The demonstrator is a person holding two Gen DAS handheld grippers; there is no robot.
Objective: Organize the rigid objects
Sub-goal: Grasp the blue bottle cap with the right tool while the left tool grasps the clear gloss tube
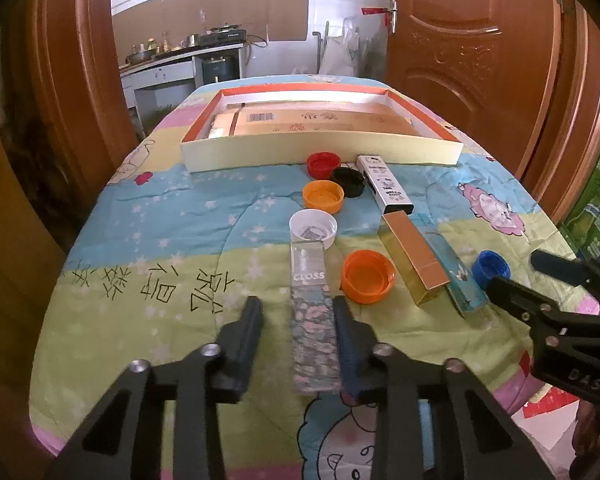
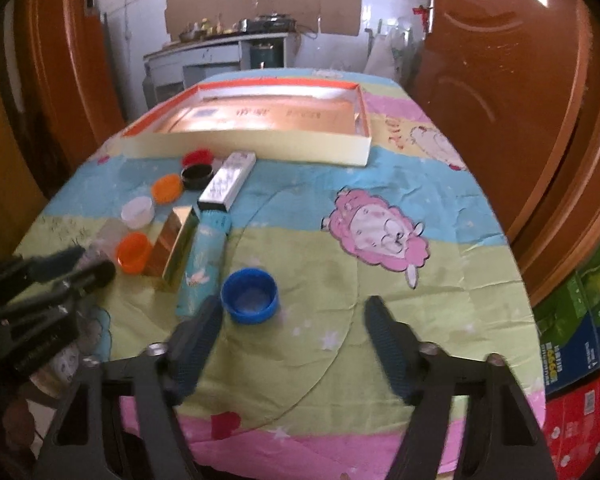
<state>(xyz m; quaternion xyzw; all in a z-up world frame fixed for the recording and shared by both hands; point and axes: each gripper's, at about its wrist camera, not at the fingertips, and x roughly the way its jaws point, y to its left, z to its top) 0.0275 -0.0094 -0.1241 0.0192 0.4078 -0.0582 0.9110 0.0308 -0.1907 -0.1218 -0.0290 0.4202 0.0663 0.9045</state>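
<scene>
My left gripper is open around a clear patterned "GLOSS" box lying on the quilt; the right finger touches it, the left stands apart. Beyond it lie a white cap, orange caps, a black cap, a red cap, a gold box, a teal box and a white box. My right gripper is open, with the blue cap just ahead by its left finger. It also shows in the left wrist view.
A large shallow tray box with orange inner walls lies at the far end of the table, holding cardboard. Wooden doors stand on both sides. Stacked cartons sit at the right. The table's quilt is bare at the right.
</scene>
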